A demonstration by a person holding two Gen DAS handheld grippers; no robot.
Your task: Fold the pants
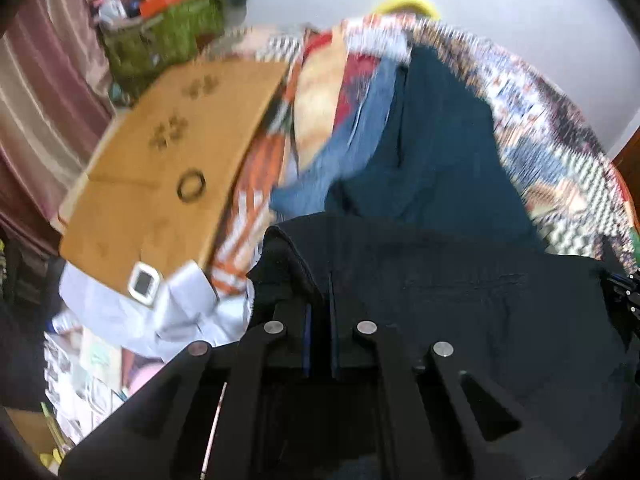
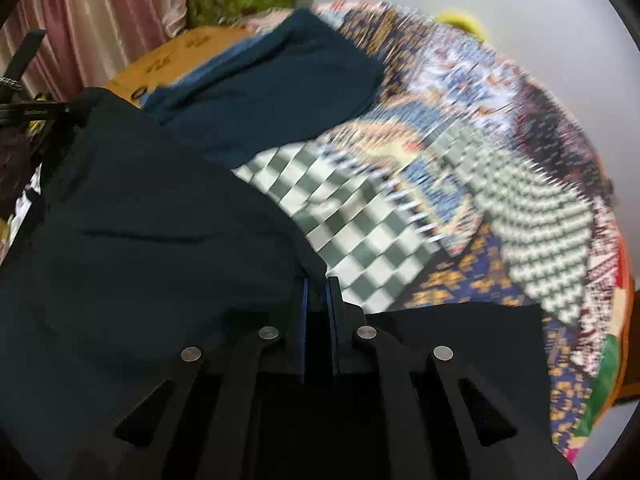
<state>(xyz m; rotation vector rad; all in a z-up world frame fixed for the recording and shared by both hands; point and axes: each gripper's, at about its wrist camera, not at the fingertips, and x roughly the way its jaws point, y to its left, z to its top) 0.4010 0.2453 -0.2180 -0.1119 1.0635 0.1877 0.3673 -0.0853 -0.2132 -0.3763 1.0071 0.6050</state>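
The dark navy pants (image 1: 440,152) lie lengthwise on a patterned bedspread (image 1: 560,160). Their near part (image 1: 460,300) is lifted and stretched between my two grippers. My left gripper (image 1: 318,280) is shut on the left corner of the cloth, which drapes over its fingers. In the right wrist view the same pants (image 2: 140,240) hang to the left, and their far part (image 2: 272,92) rests flat on the bedspread (image 2: 380,232). My right gripper (image 2: 318,284) is shut on the right corner of the cloth. Both views are blurred by motion.
A flat cardboard sheet (image 1: 160,168) lies left of the pants, with a light blue garment (image 1: 352,140) beside it. A green basket (image 1: 160,40) full of things stands at the back left by a pink curtain (image 1: 44,92). White cloth (image 1: 132,312) lies near left.
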